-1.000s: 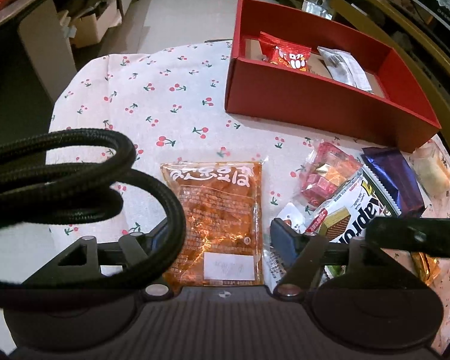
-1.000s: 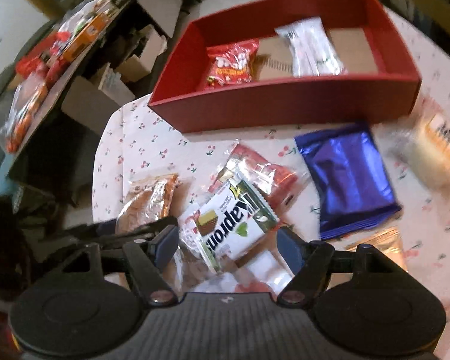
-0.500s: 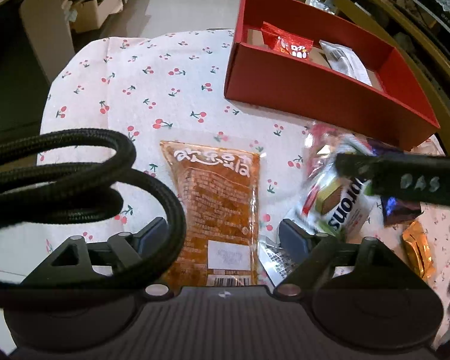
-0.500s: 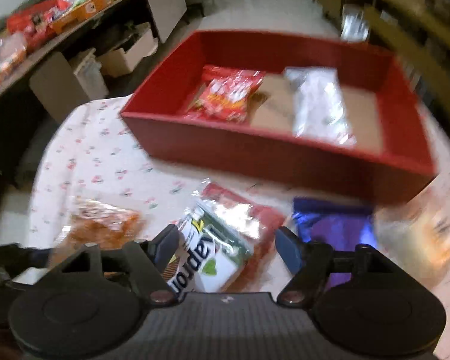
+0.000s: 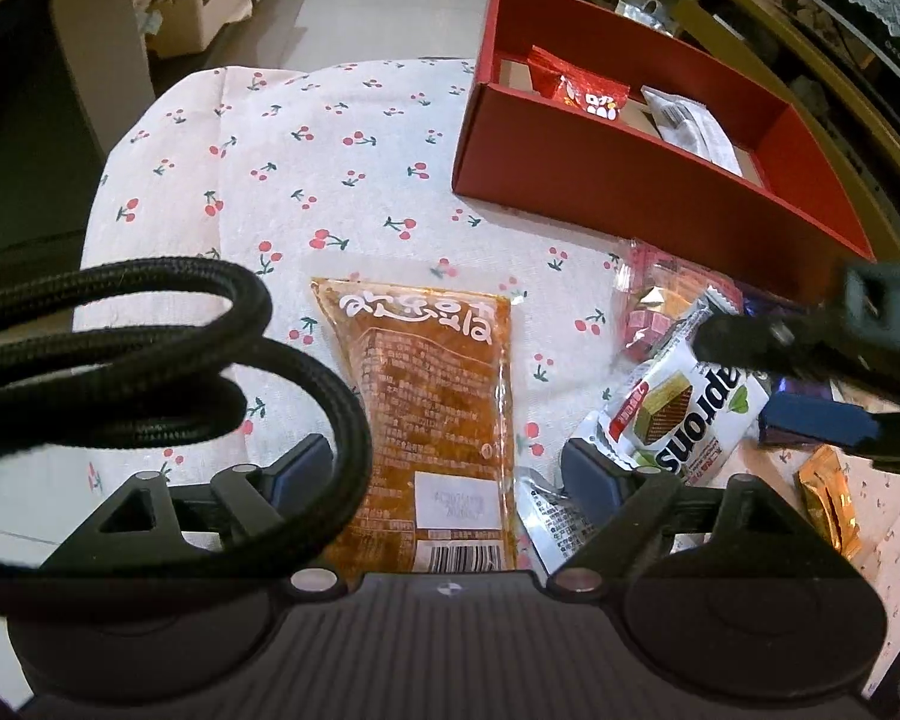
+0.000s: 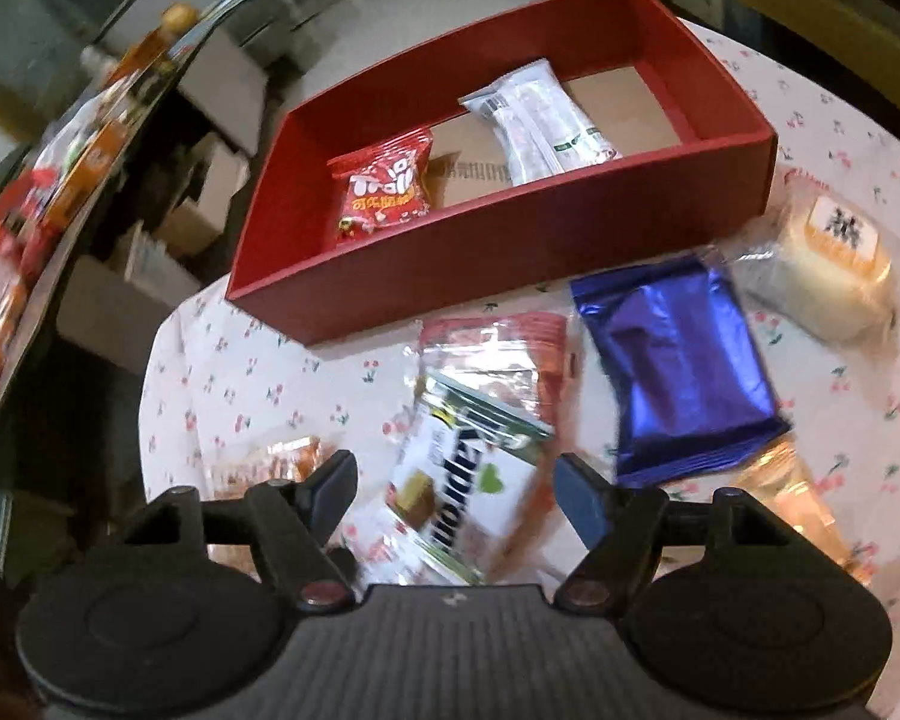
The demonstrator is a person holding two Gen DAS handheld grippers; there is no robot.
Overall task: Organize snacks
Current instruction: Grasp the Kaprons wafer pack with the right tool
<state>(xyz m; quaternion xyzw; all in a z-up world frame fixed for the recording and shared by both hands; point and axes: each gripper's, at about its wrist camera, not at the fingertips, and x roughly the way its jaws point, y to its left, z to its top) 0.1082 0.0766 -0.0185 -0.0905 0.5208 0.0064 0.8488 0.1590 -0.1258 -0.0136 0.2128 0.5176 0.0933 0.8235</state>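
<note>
Lying between the spread jaws of the left hand-held gripper [image 5: 444,468], one orange snack packet [image 5: 432,414] is seen; the jaws have just been opening.

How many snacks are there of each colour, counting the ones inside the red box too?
Red packets: 2
White packets: 2
Orange packets: 2
Blue packet: 1
Cream cake: 1
Silver packet: 1
Total: 9
</note>
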